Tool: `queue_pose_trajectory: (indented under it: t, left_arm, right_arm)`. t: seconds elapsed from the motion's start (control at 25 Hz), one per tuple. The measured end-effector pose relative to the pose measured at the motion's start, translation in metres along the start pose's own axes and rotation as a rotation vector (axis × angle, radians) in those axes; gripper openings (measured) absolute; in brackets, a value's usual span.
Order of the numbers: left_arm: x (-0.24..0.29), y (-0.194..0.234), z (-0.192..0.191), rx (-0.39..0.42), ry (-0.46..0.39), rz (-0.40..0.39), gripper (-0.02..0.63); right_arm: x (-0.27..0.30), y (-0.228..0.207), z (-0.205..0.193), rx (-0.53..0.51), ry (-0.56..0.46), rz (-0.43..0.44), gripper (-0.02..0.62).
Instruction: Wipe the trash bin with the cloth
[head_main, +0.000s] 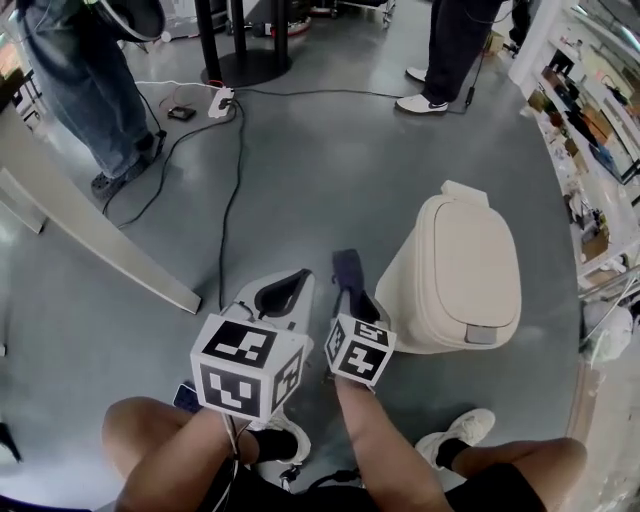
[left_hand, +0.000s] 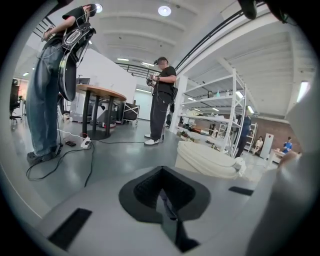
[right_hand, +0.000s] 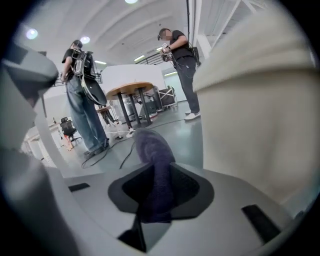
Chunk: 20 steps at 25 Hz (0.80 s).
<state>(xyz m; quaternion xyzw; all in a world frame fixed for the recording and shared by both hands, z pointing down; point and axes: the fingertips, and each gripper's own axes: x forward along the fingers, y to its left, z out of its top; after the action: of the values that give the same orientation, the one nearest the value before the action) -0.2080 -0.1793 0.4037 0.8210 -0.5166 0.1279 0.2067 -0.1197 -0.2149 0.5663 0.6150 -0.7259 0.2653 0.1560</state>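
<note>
A cream trash bin (head_main: 460, 275) with its lid down stands on the grey floor, right of both grippers. My right gripper (head_main: 352, 297) is shut on a dark purple cloth (head_main: 347, 267) that sticks up out of the jaws, just left of the bin's side wall. In the right gripper view the cloth (right_hand: 152, 150) rises from the gripper (right_hand: 155, 195), and the bin (right_hand: 260, 110) fills the right side, very close. My left gripper (head_main: 288, 290) sits beside the right one with its jaws together and nothing in them. The left gripper view has the gripper (left_hand: 162, 189) low and the bin (left_hand: 207, 160) beyond it.
Black cables (head_main: 230, 180) and a white power strip (head_main: 221, 101) lie on the floor ahead. One person (head_main: 95, 90) stands far left, another (head_main: 445, 50) behind the bin. Shelving (head_main: 590, 110) lines the right side. A slanted white beam (head_main: 90, 235) lies to the left.
</note>
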Motion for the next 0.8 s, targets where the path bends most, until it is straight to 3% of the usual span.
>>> queue_pose_trajectory:
  t: [0.16,0.24,0.4,0.6,0.8]
  left_arm:
    - [-0.003,-0.013,0.024,-0.049,-0.046,0.006,-0.003]
    - [-0.006,-0.027,0.035,-0.018,-0.071,0.007,-0.002]
    - [-0.013,-0.051,0.048,0.144,-0.106,0.050,-0.003]
    - [-0.014,-0.086,0.061,0.158,-0.136,-0.008,-0.003]
    - [-0.021,-0.118,0.076,0.166,-0.176,-0.060,-0.002]
  right_arm:
    - [-0.055,0.022,0.045,-0.140,-0.081,0.121,0.097]
    - [-0.088,0.020,0.063,-0.173,-0.119,0.151,0.097]
    - [-0.148,-0.007,0.117,-0.266,-0.236,0.138,0.097]
    - [-0.212,-0.059,0.186,-0.318,-0.344,0.082,0.097]
    - [-0.254,-0.089,0.201,-0.363,-0.375,0.072,0.097]
